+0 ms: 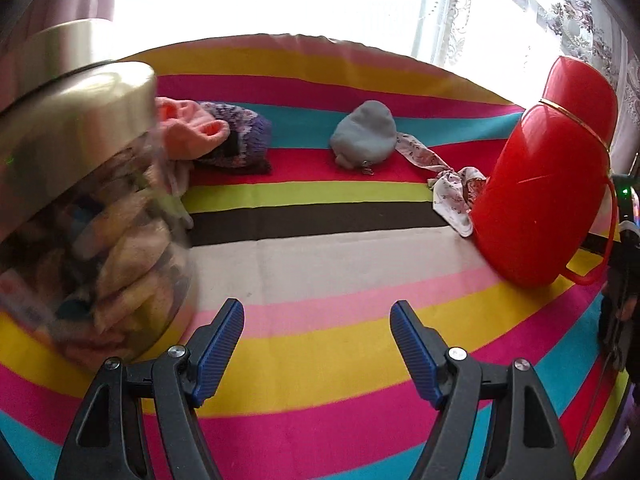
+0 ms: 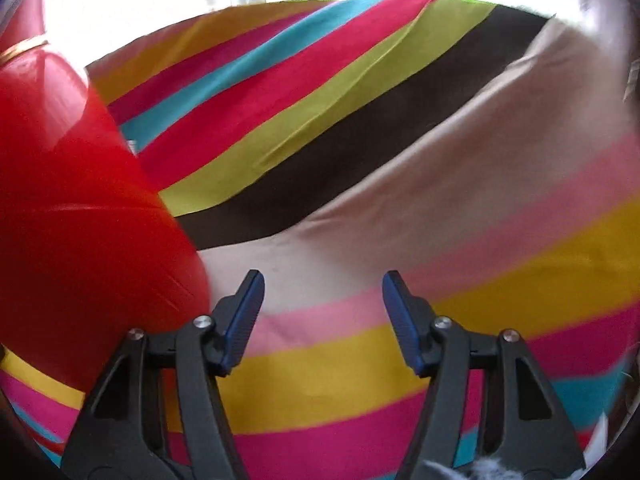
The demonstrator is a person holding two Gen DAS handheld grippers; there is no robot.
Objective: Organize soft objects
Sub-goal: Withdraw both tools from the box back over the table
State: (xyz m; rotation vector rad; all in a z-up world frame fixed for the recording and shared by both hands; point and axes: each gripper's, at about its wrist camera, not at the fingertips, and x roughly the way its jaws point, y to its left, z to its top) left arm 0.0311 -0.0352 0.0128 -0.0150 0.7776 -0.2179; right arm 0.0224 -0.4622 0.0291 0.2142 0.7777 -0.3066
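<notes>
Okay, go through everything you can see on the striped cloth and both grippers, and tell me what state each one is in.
Left gripper: open, empty.
Right gripper: open, empty.
Clear glass jar with gold metal lid: lid on, full of soft items.
Red plastic thermos jug: closed, upright.
Grey-blue soft cap: bunched up, loose on cloth.
Pink and purple knitted items: heaped together.
White patterned scarf: crumpled, end against jug.
Striped cloth: spread nearly flat.

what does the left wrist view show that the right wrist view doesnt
Only the left wrist view shows the clear jar with a gold lid, the pink and purple knitwear, the grey-blue hat, the patterned scarf and the left gripper, open and empty. Only the right wrist view shows the right gripper, also open and empty. Both show the red flask and the striped cloth.
</notes>
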